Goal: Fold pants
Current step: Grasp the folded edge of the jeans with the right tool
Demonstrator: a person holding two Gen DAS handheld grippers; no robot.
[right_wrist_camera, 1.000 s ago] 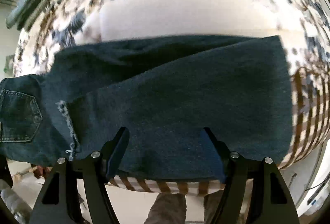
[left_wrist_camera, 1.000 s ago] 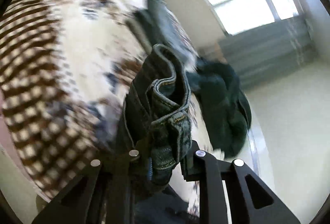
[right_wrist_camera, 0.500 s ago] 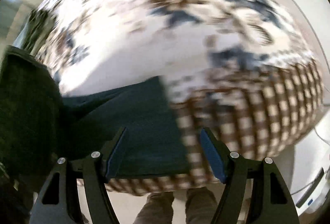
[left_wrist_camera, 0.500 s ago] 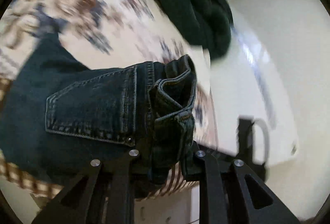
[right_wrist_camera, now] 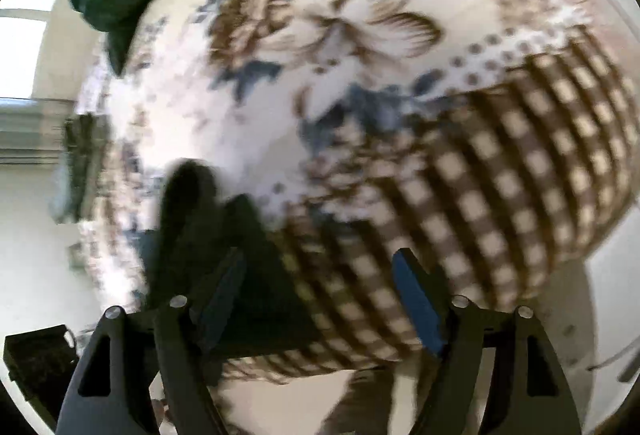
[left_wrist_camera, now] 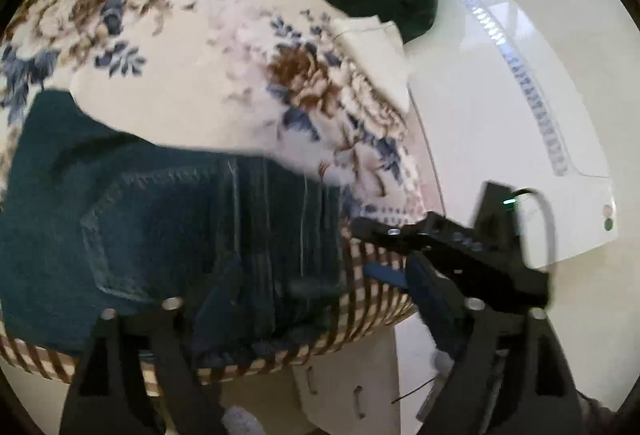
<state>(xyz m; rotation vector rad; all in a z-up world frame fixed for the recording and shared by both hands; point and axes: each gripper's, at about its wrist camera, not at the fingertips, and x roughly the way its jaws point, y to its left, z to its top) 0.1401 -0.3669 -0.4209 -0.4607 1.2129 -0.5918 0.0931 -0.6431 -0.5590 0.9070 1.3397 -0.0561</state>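
Denim pants (left_wrist_camera: 168, 235) x1 on floral cloth (left_wrist_camera: 208, 75); 2 hand-held grippers, left (left_wrist_camera: 320, 295) just released, right (right_wrist_camera: 320, 291) spread, empty.

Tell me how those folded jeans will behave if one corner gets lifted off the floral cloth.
The jeans would probably sag rather than lift flat: they lie in soft layers that follow the floral cloth. The thick stitched pocket and seams suggest heavy denim, so the fold may drop open. Sliding seems unlikely; cloth on cloth should drag.
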